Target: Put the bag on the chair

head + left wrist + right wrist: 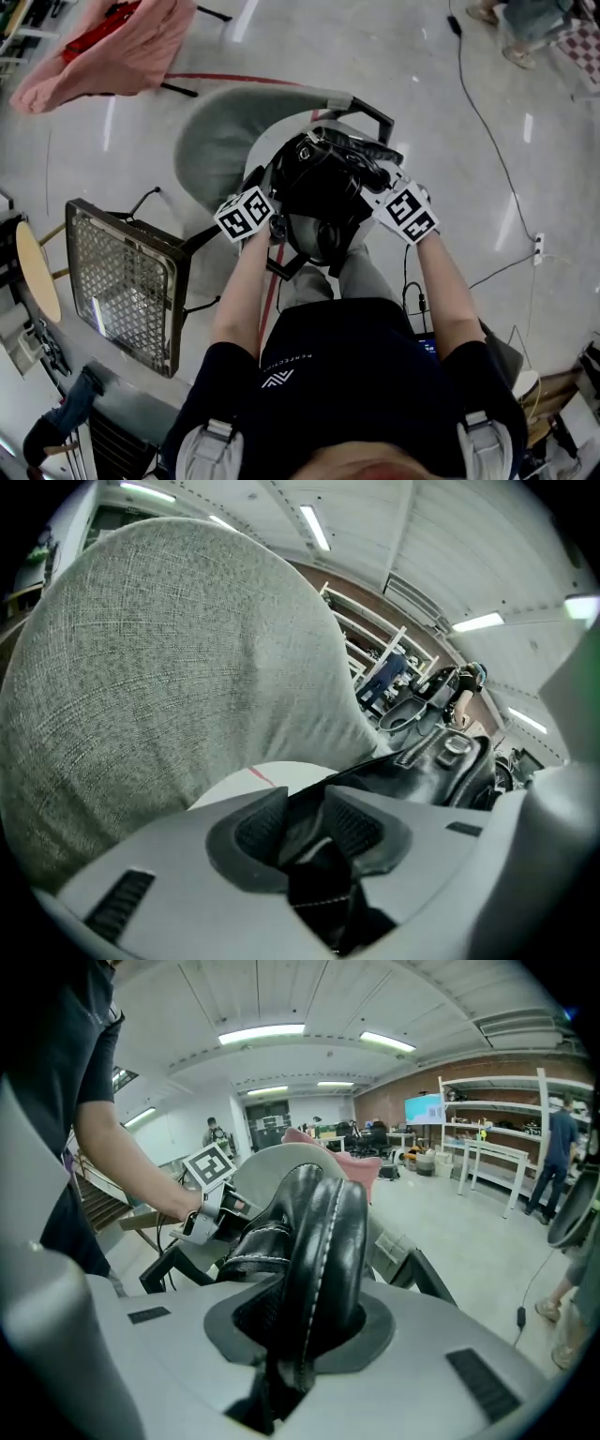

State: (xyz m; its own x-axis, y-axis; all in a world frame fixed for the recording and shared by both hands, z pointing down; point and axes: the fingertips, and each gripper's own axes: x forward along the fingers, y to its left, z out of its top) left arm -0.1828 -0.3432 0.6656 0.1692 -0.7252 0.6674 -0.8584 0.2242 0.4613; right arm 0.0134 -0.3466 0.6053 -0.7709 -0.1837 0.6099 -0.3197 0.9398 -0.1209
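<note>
A black leather bag (323, 183) hangs between both grippers, just above the seat of a chair with a grey fabric backrest (225, 131) and black armrests. My left gripper (277, 223) holds the bag's left side; in the left gripper view its jaws (305, 822) pinch a black strap, with the backrest (169, 667) filling the picture and the bag's body (441, 761) to the right. My right gripper (377, 194) holds the right side; in the right gripper view its jaws (305, 1321) are shut on a thick stitched handle (323, 1222).
A metal mesh chair (127, 281) stands at the left, next to a round wooden tabletop (37, 272). A pink cloth (103, 52) is draped over another chair at the far left. A cable (497, 141) runs across the floor at the right.
</note>
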